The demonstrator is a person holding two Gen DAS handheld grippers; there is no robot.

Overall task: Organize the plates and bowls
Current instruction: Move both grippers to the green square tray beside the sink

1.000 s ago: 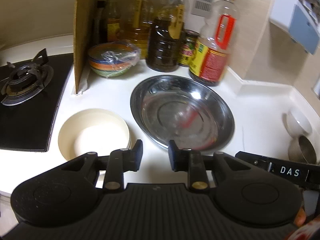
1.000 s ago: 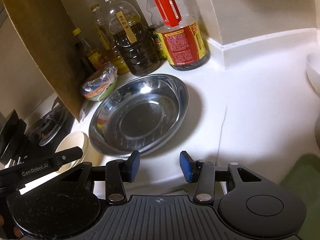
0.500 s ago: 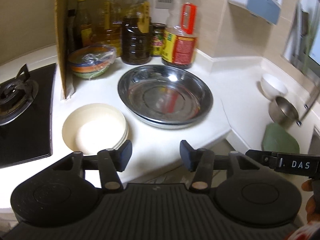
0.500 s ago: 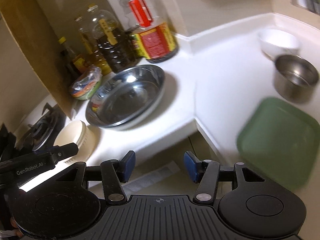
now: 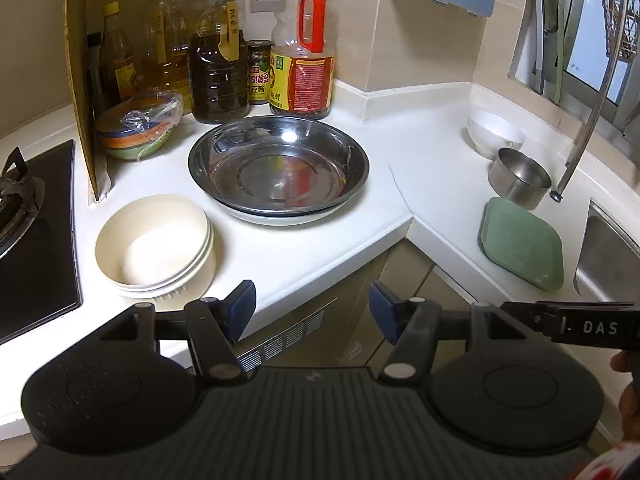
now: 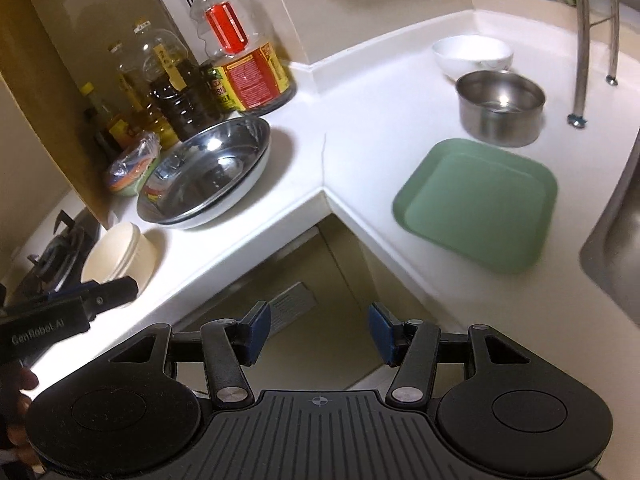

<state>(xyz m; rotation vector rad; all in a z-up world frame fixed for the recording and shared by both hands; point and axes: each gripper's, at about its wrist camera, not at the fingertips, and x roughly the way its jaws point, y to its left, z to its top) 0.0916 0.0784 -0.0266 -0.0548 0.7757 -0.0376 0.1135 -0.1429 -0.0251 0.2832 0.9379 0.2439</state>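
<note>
Your left gripper [image 5: 312,306]: jaws spread, just been opening, nothing between the blue pads; it hangs over the counter edge and the cabinet front below

Your right gripper [image 6: 319,330]: jaws spread, widened a moment back, nothing between them; it hangs over the inner corner of the white countertop [image 6: 360,120], cabinet doors beneath

Items on the counter, left to right:

- Gas hob [image 5: 24,216], far left, black glass with one burner
- Cardboard panel [image 5: 80,80], upright between the hob and the bottles
- Cream bowls [image 5: 154,242], nested stack, near edge, just right of the hob
- Striped bowls [image 5: 136,136], a small stack under plastic wrap, behind the cream stack, beside the cardboard
- Oil and sauce bottles [image 5: 218,60], a row against the far wall, with a red-handled jug [image 5: 304,52] at its right end
- Steel basin [image 5: 278,166], wide and shallow, resting in a white dish whose rim shows under it; just in front of the bottles
- Green square plate [image 6: 478,204], on the right wing of the counter, near edge, well apart from the basin
- Steel pot [image 6: 500,106], small and round, just beyond the green plate
- White bowl [image 6: 472,54], touching or nearly touching the pot's far side
- Sink [image 6: 616,232], far right, only its rim in view, with a chrome tap pipe [image 6: 580,40] rising behind the pot
</note>
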